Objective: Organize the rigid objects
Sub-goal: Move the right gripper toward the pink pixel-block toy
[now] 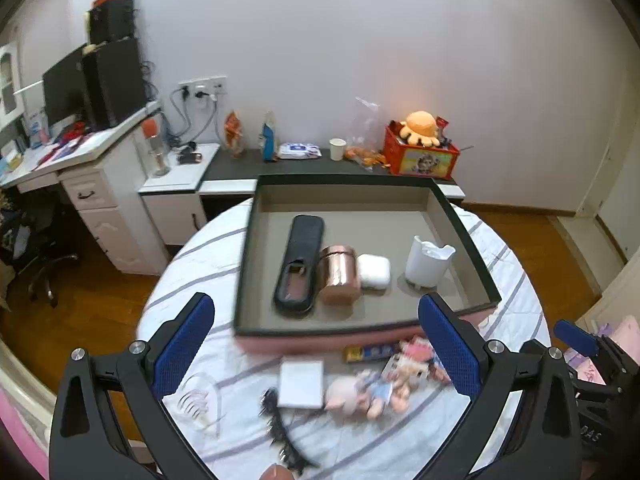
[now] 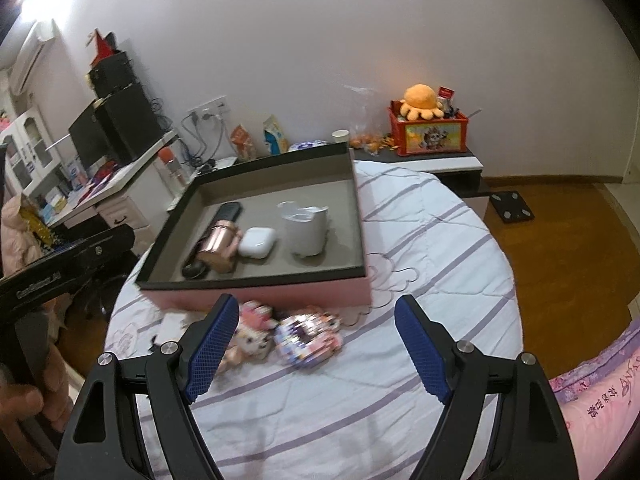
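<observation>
Left claw (image 1: 316,328): jaws spread wide, nothing between them, above the bed's clutter.
Right claw (image 2: 316,340): jaws apart, empty, above the quilt (image 2: 420,240).
Tray (image 1: 248,240): on the bed; holds a black case (image 1: 300,264), copper tin (image 1: 339,276), white earbud case (image 1: 373,271) and white cup (image 1: 426,264).
Outside tray: plush doll (image 1: 360,394), white card (image 1: 301,384), black comb (image 1: 286,440), lying on the quilt.
</observation>
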Tool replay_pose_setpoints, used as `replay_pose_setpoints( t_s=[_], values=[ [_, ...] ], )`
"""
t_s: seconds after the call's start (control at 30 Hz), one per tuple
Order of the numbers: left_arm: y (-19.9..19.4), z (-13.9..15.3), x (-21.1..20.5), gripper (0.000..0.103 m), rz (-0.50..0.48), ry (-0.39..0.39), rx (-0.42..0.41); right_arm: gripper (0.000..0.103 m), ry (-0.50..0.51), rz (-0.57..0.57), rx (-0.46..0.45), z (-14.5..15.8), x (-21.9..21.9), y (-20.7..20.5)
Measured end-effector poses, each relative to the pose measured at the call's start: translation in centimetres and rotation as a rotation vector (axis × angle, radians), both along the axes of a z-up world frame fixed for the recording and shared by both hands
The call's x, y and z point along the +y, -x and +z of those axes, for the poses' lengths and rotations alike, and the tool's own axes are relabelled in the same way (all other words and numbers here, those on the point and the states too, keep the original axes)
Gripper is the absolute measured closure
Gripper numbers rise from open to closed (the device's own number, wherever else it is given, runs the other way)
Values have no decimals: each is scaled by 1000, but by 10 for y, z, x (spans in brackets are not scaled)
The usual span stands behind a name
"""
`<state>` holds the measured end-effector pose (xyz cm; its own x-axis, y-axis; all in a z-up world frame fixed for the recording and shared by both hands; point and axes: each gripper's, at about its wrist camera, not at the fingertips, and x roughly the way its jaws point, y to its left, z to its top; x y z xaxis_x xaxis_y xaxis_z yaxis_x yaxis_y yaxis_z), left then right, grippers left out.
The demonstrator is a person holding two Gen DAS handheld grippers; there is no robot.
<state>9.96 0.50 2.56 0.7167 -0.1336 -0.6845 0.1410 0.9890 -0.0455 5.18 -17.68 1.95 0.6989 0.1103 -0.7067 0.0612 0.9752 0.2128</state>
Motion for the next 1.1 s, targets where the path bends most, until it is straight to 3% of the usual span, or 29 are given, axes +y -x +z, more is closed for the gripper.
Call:
replay_pose_setpoints(
  t_s=[0.2,0.47,1.1],
  values=[
    [37,-5,24,0,47,20,-6,21,29,51,-5,3,23,16],
    [66,-36,39,0,72,57,62,21,33,68,18,-5,30,30],
    [62,-45,37,0,75,43,87,21,36,71,63,-20,26,20]
  ],
)
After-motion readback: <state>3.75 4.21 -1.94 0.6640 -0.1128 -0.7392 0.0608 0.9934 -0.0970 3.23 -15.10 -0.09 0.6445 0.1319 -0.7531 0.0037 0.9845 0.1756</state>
